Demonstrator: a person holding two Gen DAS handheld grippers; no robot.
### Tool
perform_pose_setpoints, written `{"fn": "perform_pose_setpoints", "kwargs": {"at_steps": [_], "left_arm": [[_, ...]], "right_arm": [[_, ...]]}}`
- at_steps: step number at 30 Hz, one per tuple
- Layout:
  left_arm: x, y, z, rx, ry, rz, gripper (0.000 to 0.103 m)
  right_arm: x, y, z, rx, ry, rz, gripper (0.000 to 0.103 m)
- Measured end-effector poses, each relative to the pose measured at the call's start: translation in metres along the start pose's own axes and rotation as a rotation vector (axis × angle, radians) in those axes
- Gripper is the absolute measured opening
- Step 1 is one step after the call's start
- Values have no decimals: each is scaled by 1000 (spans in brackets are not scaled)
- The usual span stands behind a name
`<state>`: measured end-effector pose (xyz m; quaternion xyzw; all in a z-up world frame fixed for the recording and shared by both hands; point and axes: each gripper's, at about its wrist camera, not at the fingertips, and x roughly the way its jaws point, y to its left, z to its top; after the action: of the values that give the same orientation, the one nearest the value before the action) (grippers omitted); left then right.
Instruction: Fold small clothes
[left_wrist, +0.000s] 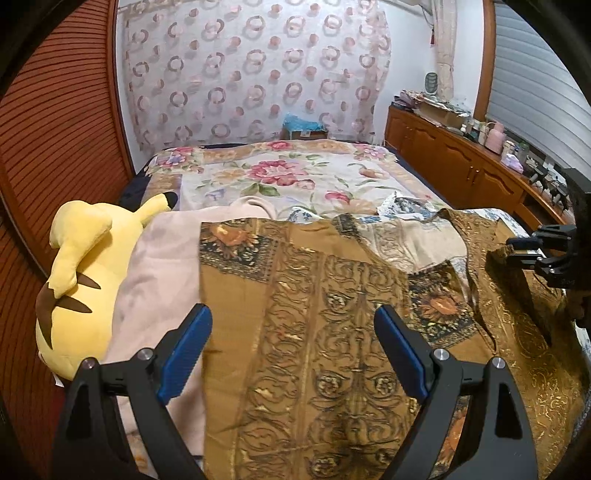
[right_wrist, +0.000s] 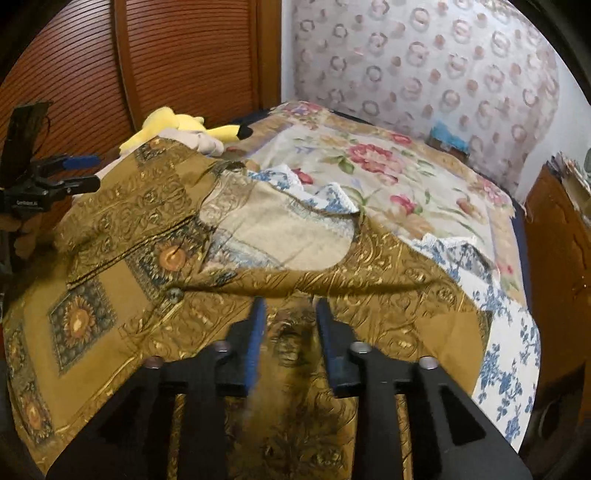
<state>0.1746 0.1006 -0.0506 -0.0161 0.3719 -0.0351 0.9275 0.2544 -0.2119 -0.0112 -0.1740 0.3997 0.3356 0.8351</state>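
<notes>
A gold-brown patterned garment (left_wrist: 314, 325) lies spread on the bed, partly folded, with its pale lining (right_wrist: 273, 229) showing near the neckline. My left gripper (left_wrist: 293, 314) is open and empty, hovering just above the garment's left part. My right gripper (right_wrist: 290, 306) is shut on a raised fold of the garment (right_wrist: 291, 339) at its right side. It shows in the left wrist view (left_wrist: 524, 251) pinching the cloth edge. The left gripper shows in the right wrist view (right_wrist: 79, 171) at far left.
A yellow plush toy (left_wrist: 81, 273) and a beige cloth (left_wrist: 159, 280) lie left of the garment. A blue-floral cloth (right_wrist: 506, 339) lies under it on the right. The floral bedspread (left_wrist: 280, 173) stretches behind. A wooden cabinet (left_wrist: 461, 162) lines the right side.
</notes>
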Motion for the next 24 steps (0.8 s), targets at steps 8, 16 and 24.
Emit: {"fn": "perform_pose_setpoints", "kwargs": {"at_steps": [8,16,24], "left_arm": [[11,21,8,-24,23,15,90],[29,42,17,-26,55,48,90],[50,59,20,-64,111,-12,62]], "right_arm": [[-3,-41,-3,60,2,-130,57],[-7,-100,-30,166,34,-250,57],[-5,-135,-53,255,72,-292,57]]}}
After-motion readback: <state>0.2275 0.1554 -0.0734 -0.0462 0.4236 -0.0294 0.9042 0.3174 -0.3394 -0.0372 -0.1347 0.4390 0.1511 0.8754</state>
